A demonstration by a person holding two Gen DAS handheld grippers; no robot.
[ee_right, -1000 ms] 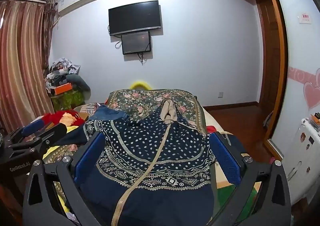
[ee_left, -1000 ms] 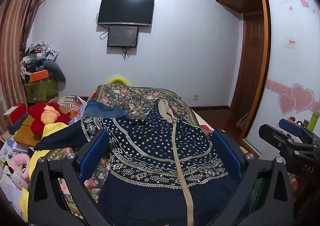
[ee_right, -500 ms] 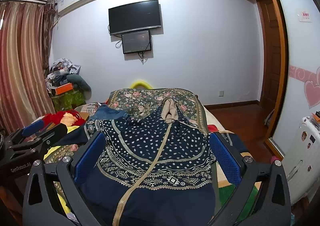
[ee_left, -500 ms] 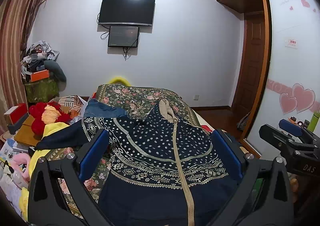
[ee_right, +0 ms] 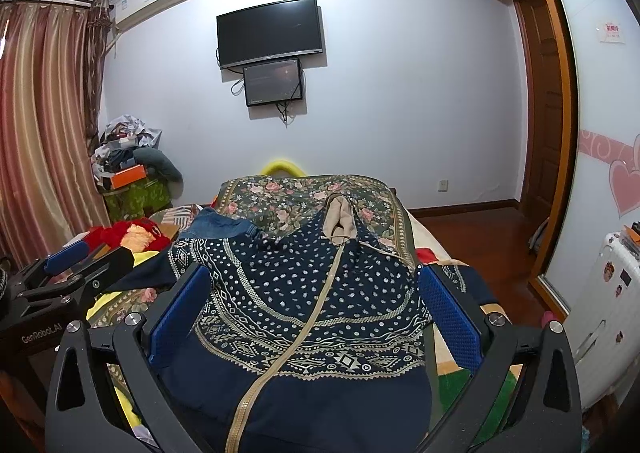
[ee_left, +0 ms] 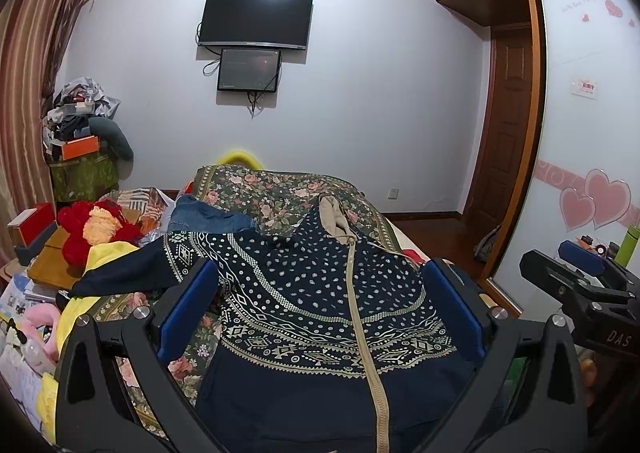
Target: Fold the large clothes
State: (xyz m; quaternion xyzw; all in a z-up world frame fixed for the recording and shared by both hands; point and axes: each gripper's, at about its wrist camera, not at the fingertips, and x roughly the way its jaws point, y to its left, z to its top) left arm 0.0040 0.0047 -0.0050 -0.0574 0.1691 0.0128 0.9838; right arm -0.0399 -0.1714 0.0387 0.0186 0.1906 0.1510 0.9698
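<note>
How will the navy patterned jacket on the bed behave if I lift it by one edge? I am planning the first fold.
The jacket will probably go floppy, since it already drapes in soft wrinkles over the bed. Its spread sleeve would likely trail. The zipper may stiffen the centre line a little, a likely natural crease.

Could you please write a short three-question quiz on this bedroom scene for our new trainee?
1. True or false: the navy patterned jacket lies spread on the floral bedspread with its beige zipper closed.
2. Multiple choice: what lies past the jacket's sleeve, toward the far left of the bed? A) folded blue jeans B) a white towel C) a laptop
3. Fill in: both the left hand-held gripper and the right hand-held gripper are ____, gripping nothing.

Key: 1 true; 2 A; 3 open
</note>
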